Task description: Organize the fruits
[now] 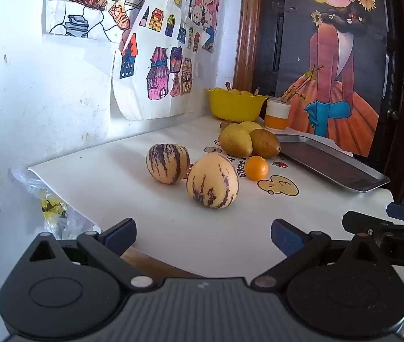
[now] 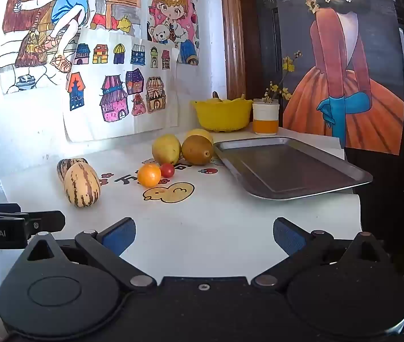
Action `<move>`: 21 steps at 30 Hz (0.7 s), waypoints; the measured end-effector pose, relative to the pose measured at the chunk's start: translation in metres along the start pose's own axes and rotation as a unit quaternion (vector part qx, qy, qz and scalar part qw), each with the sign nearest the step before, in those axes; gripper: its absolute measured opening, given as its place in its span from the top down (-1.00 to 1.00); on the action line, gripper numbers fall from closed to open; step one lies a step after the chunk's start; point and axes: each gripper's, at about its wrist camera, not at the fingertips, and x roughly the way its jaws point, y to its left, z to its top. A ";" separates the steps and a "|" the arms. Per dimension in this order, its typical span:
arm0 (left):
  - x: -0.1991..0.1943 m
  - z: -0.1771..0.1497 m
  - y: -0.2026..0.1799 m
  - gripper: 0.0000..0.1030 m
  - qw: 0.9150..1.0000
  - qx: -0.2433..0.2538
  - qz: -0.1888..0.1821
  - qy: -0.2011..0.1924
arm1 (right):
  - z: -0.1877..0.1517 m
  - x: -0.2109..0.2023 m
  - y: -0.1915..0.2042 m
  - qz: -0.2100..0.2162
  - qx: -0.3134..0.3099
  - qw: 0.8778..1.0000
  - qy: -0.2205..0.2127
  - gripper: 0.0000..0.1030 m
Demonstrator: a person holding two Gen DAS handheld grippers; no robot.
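Fruits [image 2: 82, 183] lie on a white table [image 2: 216, 228] below wall drawings [image 2: 116, 91]; both grippers' fingers gape, empty.

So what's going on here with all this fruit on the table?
A person holds two grippers over a white table, about to sort fruit. Both the left gripper and right gripper are open and empty. Two striped melons, an orange, a cherry tomato and some pears lie loose on the table. The metal tray beside them holds nothing yet; a yellow bowl stands at the back.
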 end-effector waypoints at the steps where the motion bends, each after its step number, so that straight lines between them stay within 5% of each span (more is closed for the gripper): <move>1: 0.000 0.000 0.000 -0.99 1.000 0.001 0.000 0.000 | 0.000 0.000 0.000 0.001 0.000 1.000 0.002 -0.99; 21: 0.003 0.000 0.001 -0.99 1.000 0.000 -0.002 0.003 | -0.001 0.001 0.000 0.000 0.000 1.000 0.002 -0.99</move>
